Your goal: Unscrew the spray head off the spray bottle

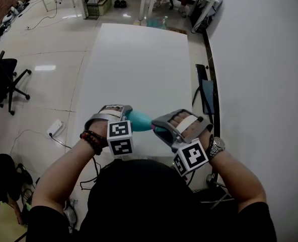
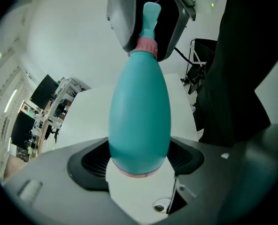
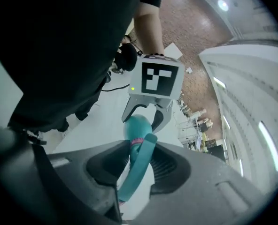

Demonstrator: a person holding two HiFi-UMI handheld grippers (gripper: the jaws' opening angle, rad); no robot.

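Note:
A teal spray bottle hangs in the air over the near end of the white table, lying roughly level between both grippers. My left gripper is shut on the wide bottom end of the bottle body; its jaws press the body from both sides. A pink collar and the teal spray head point away toward my right gripper. My right gripper is shut on the spray head, just behind the pink collar. Beyond it are the bottle body and the left gripper.
A black office chair stands on the floor to the left. A dark chair stands by the table's right edge, near the white wall. Cables and a power strip lie on the floor at the left. Desks stand at the far end.

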